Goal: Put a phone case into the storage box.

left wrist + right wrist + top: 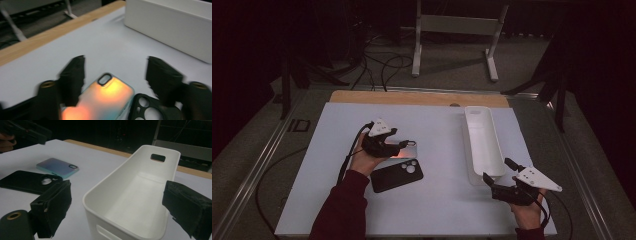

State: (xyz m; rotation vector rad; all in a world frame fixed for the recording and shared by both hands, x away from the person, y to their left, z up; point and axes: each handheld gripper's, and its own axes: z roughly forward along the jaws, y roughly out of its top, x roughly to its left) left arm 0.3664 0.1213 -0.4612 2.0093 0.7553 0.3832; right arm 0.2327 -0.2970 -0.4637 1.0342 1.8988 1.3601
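Left gripper (115,75): jaws spread, straddling the iridescent phone case (105,100) — nothing pinched yet.
Iridescent phone case: flat on the table (432,210), left of the white bin (484,145), long axis pointing toward it.
Black phone case (396,175): just beside, crowding one edge.
Right gripper (115,207): jaws apart, empty, at the bin's near end.
Room: open mat between case and bin.

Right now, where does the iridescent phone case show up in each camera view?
High view: iridescent phone case left of centre, under the left gripper.
Left gripper view: bottom centre, between the open jaws.
Right gripper view: upper left, on the table.
Shared landmark: the black phone case beside it.
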